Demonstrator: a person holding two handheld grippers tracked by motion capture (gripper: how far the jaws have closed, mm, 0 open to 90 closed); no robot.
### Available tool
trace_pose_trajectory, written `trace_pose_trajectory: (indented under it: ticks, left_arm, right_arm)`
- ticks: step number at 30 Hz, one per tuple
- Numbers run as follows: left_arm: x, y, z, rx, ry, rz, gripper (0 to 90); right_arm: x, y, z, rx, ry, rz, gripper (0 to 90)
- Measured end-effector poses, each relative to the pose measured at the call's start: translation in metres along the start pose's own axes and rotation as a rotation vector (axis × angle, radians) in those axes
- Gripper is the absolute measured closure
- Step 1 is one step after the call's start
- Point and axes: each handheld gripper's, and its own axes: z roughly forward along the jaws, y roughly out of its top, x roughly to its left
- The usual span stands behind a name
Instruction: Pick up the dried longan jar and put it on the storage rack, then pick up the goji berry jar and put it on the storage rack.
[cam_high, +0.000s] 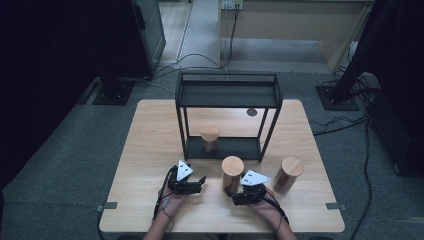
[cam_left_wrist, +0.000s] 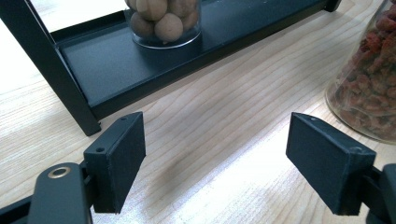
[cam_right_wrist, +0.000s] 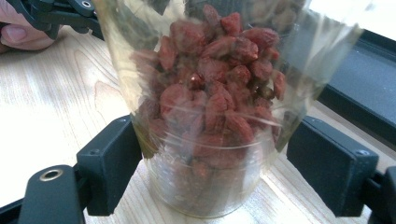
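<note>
Tabletop of pale wood (cam_high: 150, 150) carries everything we care about. At its far half stands a black metal two-tier rack (cam_high: 227, 80), with a clear wooden-lidded jar of round brown nuts (cam_high: 210, 140) on its lower shelf. A second lidded jar (cam_high: 289, 174) stands off to the right, near the front.

Our thing is the clear cylindrical jar of dried red berries with a flat wooden lid (cam_high: 232, 172). It stands upright on the table in front of the rack, just beside the right gripper (cam_high: 235, 187). In the right gripper view its black jaws straddle the jar low on the body, one pad on each side. We cannot tell whether the pads truly press the wall or merely sit against it.

We judge the wall rigid, smooth and slippery, and likely breakable if it is glass. The dried fruit should make it fairly light, so a moderate squeeze ought to do. We would take it across the widest part of the body, below the middle, and never by the lid, which may simply lift off. Keeping it upright matters.

The left gripper (cam_high: 200, 182) hovers over bare wood, jaws spread and empty.
</note>
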Motion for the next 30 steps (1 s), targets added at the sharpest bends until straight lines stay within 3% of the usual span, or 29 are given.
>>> trace_pose_trajectory:
  ticks: [4,30]
  left_arm:
    - [-0.0001,0.0001,0.0002,0.001,0.0,-0.001,19.9]
    - [-0.0019,0.0026,0.0011,0.017,0.005,0.002,19.9]
  right_arm:
    - [0.0026,-0.0002,0.0,-0.001,-0.006,-0.017,17.9]
    - [0.0091,0.001,0.0016,-0.006,-0.027,-0.011,17.9]
